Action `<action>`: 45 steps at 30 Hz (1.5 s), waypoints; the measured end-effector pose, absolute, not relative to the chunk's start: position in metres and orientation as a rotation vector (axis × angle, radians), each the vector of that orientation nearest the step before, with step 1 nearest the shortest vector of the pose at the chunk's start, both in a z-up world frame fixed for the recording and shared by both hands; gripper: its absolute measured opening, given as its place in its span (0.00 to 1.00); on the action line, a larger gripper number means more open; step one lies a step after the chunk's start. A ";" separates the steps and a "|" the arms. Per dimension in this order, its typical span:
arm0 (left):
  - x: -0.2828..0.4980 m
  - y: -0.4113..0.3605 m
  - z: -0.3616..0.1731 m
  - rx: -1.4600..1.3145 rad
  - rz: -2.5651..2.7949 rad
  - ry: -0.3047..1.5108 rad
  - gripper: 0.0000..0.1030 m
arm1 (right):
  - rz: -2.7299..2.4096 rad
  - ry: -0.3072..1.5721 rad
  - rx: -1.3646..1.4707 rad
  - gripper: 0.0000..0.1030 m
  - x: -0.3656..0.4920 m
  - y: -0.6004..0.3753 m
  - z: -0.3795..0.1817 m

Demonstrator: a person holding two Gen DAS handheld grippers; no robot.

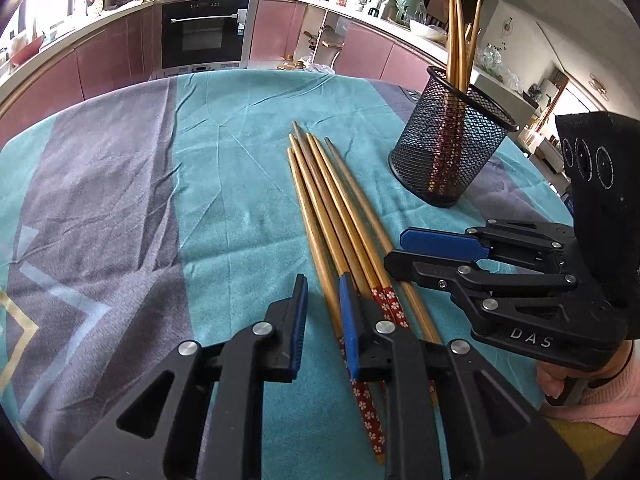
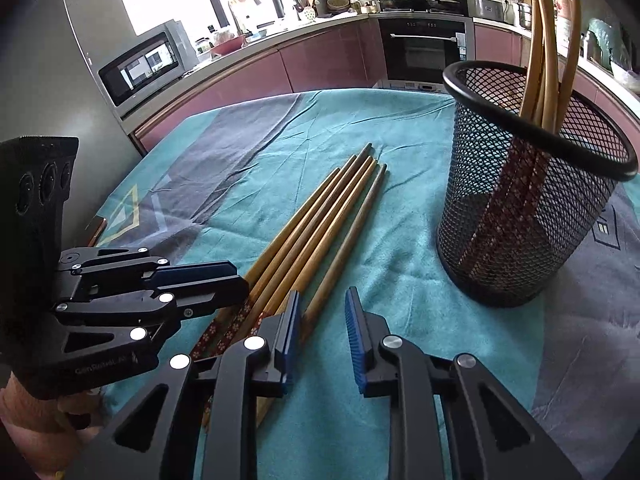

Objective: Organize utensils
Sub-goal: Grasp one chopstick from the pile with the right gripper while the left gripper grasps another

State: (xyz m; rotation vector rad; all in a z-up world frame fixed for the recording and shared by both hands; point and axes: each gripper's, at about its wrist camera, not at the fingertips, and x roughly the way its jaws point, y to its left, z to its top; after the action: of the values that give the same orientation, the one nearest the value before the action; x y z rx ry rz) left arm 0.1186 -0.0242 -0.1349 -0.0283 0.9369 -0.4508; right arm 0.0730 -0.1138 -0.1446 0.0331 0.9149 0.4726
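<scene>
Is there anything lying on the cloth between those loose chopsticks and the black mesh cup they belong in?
Nothing visible. Only bare teal cloth lies between the loose chopsticks and the mesh cup. The cup's open top already holds several standing chopsticks, which take up part of it.

Chopsticks point(image 1: 340, 216) showing tan wood, red ends with white flower print. Cup point(image 1: 448, 148) showing black mesh. Cloth point(image 1: 224, 168) on surface showing teal with grey bands, pale blue and yellow lines. Fingers point(image 1: 348, 320) showing black frames, blue ribbed pads. Cabinets point(image 1: 108, 60) showing dusty pink.
</scene>
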 end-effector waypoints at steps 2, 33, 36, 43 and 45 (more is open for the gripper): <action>0.122 -0.025 -0.135 -0.022 -0.446 0.943 0.16 | 0.463 0.914 0.033 0.20 0.076 -0.113 -0.144; 0.113 -0.025 -0.133 -0.075 -0.437 0.952 0.07 | 0.543 0.918 0.121 0.06 0.073 -0.128 -0.137; 0.115 -0.023 -0.133 -0.070 -0.436 0.962 0.08 | 0.519 0.927 0.107 0.07 0.076 -0.127 -0.142; 0.122 -0.022 -0.135 -0.050 -0.446 0.972 0.11 | 0.477 0.886 0.080 0.16 0.073 -0.130 -0.136; 0.124 -0.023 -0.135 -0.042 -0.447 0.972 0.11 | 0.451 0.882 0.057 0.26 0.074 -0.132 -0.135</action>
State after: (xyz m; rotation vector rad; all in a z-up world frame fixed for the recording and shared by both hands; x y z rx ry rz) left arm 0.1238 -0.0233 -0.1350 -0.0416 0.9724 -0.4472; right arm 0.0742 -0.1316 -0.1352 0.0573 0.8817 0.4514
